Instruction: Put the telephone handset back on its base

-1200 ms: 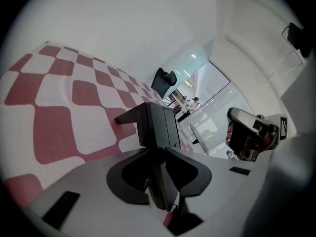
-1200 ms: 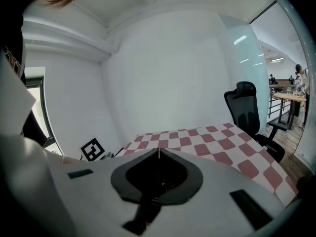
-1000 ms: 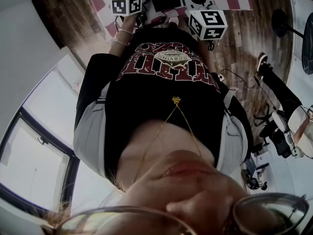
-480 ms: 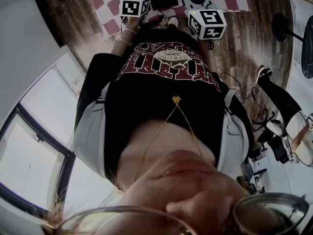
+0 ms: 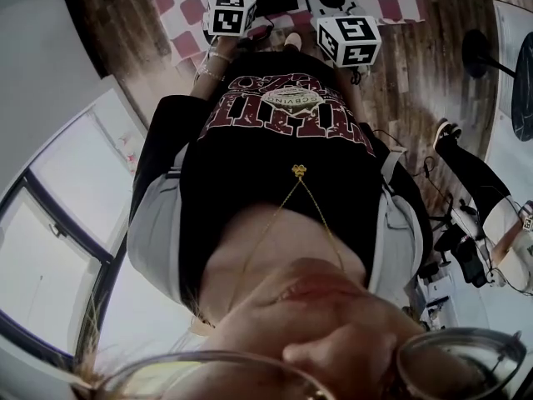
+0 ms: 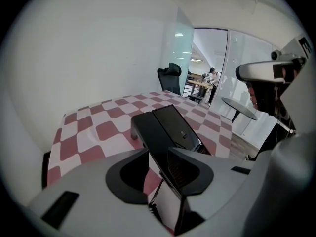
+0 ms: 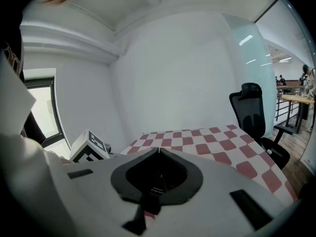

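Left gripper view: your left gripper (image 6: 158,152) tips down over the red-and-white checked surface (image 6: 94,130), its jaws spread wide after just opening. The black telephone handset (image 6: 154,141) runs away from you as a long bar, and its near end sits between the jaws. Checked cloth shows in a gap on the left-hand jaw's side, so the grip is released, not squeezing. The ribbed pad of the other jaw is just beside the bar. The handset lies along the left side of the black base (image 6: 176,125), touching it. You cannot tell from here whether it is fully seated in the cradle.

Right gripper view: your right gripper (image 7: 158,151) is clenched, with the jaw tips meeting in a point. The checked surface stretches beyond, and the left gripper's marker cube (image 7: 88,151) shows low at the left. A black office chair (image 7: 254,113) stands past the surface's far right edge.

Head view: the left cube (image 5: 231,15) and right cube (image 5: 350,40) sit side by side near the surface's edge. Your dark printed shirt (image 5: 283,140) fills the middle, with wood floor (image 5: 117,32) to the side
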The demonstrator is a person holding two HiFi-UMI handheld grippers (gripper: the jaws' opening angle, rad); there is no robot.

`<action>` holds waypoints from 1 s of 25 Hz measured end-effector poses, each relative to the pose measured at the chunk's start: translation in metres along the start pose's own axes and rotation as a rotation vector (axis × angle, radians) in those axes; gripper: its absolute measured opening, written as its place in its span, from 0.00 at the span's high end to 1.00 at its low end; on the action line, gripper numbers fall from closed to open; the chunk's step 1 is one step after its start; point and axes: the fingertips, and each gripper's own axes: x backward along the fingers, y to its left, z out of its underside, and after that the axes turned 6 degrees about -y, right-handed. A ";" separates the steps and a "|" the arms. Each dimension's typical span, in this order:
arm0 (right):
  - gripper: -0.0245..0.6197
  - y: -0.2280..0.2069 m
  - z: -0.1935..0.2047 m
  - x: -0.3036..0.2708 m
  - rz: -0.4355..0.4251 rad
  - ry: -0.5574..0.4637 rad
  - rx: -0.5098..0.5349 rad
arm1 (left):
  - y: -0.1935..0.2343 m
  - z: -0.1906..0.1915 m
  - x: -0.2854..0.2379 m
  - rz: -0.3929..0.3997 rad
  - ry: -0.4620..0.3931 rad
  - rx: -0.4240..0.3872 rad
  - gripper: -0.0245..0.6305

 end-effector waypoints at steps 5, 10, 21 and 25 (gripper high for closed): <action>0.93 0.002 0.006 0.000 -0.031 0.014 0.009 | -0.005 -0.002 0.004 -0.009 -0.030 0.028 0.78; 0.93 0.004 0.011 -0.004 -0.070 0.035 0.022 | -0.014 -0.008 0.010 -0.006 -0.060 0.049 0.82; 0.93 0.022 0.015 -0.021 -0.170 0.068 0.063 | -0.016 -0.023 0.028 -0.061 -0.126 0.024 0.91; 0.93 0.029 0.013 -0.029 -0.207 0.073 0.074 | -0.014 -0.032 0.036 -0.082 -0.152 0.039 0.92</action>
